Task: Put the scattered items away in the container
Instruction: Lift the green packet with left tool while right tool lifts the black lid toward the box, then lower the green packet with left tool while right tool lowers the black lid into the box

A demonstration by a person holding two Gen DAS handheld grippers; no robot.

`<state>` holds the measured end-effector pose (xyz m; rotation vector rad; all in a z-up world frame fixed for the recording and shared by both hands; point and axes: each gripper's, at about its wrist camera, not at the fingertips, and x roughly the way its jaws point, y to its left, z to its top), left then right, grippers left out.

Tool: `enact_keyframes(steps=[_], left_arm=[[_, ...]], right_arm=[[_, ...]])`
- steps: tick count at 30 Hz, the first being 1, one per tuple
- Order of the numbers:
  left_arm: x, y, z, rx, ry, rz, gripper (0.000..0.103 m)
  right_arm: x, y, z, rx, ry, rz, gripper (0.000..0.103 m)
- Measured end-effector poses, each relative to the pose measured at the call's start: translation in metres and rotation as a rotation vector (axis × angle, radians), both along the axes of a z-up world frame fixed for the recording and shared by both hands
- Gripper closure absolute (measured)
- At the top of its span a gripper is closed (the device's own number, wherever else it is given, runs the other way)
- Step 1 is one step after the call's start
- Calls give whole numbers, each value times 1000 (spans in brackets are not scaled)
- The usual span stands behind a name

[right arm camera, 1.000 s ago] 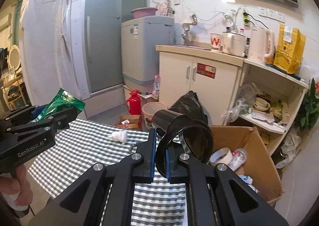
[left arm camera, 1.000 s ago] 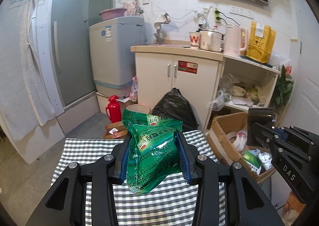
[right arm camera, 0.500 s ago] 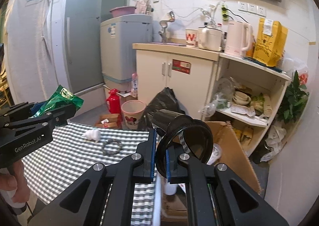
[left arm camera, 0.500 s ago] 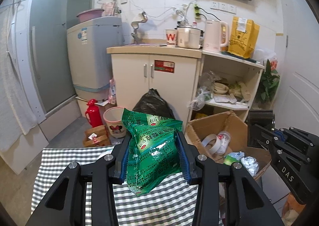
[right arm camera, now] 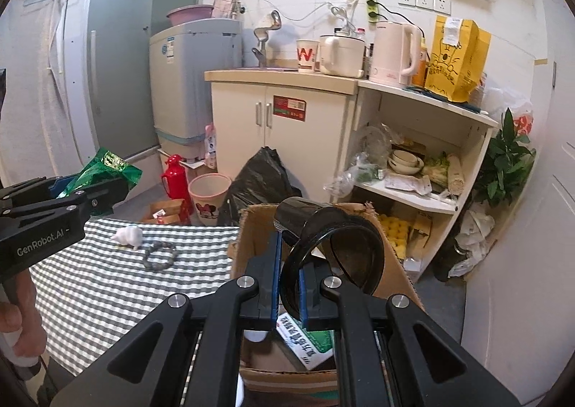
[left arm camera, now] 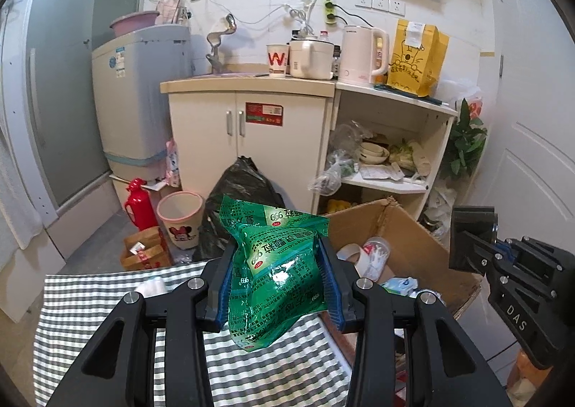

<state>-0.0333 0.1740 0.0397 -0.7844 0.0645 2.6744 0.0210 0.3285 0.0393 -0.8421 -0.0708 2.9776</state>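
My left gripper [left arm camera: 275, 284] is shut on a green foil medicine bag [left arm camera: 276, 270], held above the right end of the checked tablecloth [left arm camera: 90, 302]. My right gripper [right arm camera: 289, 284] is shut on the rim of a black cup [right arm camera: 323, 248], which hangs tilted over the open cardboard box [right arm camera: 248, 227]. The box [left arm camera: 413, 241] stands just past the table's right edge and holds tape, a clear cup and packets. On the cloth lie a small white figure [right arm camera: 128, 236] and a grey bead bracelet [right arm camera: 160, 256]. The left gripper with its bag [right arm camera: 107, 169] shows at the far left of the right wrist view.
Behind the table stand a black rubbish bag [left arm camera: 244, 187], a pink bin [left arm camera: 179, 216], a red flask [left arm camera: 138, 204] and a small box of packets [left arm camera: 143, 252]. Cabinets, an open shelf [right arm camera: 413, 169] and a plant [right arm camera: 506, 162] fill the back right. A hand [right arm camera: 18, 313] grips the left handle.
Both grippers have swung right with their loads. The black cup now hangs over the box opening, and the box has come closer in the left wrist view.
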Motion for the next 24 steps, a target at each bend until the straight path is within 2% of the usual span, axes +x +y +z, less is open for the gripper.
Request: enact_keyframes(steps=[10,24], left_arm=[[-18,31,-12,-1,-27,-46,61],[-42,92,-43,-26,-92,-145,61]], right_arm=[[-8,27,-12,-5,-28,-44,96],[-30,69,-47,-39,-105,-84,96]])
